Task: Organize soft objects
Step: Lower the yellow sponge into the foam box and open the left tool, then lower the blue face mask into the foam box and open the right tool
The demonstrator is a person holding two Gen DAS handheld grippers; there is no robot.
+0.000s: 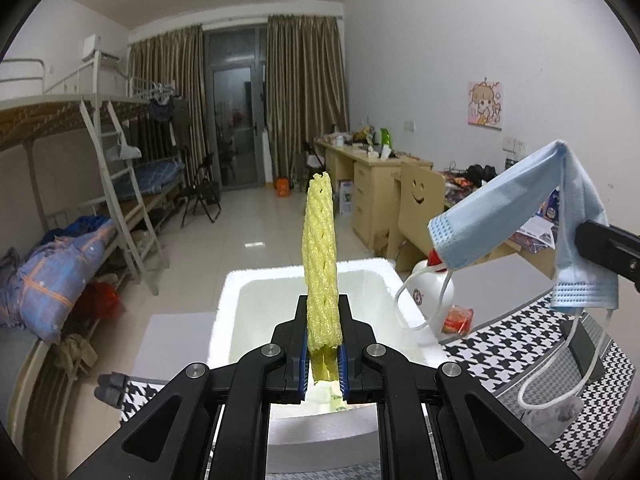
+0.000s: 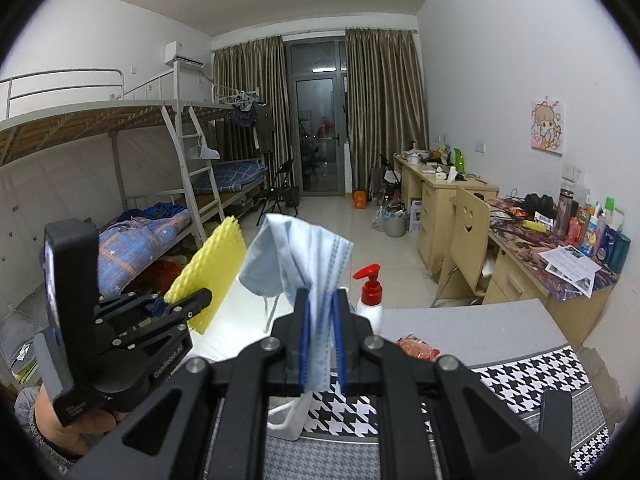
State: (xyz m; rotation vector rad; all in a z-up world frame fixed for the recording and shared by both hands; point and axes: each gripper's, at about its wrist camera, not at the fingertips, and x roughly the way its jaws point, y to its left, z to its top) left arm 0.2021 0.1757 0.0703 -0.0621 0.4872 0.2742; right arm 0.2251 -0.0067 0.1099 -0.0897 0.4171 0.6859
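My left gripper (image 1: 323, 312) is shut on a yellow foam net sleeve (image 1: 320, 248), held upright above an open white foam box (image 1: 380, 276). The left gripper (image 2: 182, 300) with the sleeve (image 2: 212, 270) also shows at the left of the right wrist view. My right gripper (image 2: 320, 300) is shut on a folded blue face mask (image 2: 298, 256), its white ear loops hanging down. In the left wrist view the mask (image 1: 516, 216) hangs from the right gripper (image 1: 580, 236) at the right, above the table.
A houndstooth cloth (image 1: 500, 348) covers the table. A white pump bottle with a red top (image 2: 370, 296) and a red packet (image 2: 418, 348) stand near the box. Beds (image 1: 80, 256) on the left, desks and a chair (image 1: 420, 200) on the right.
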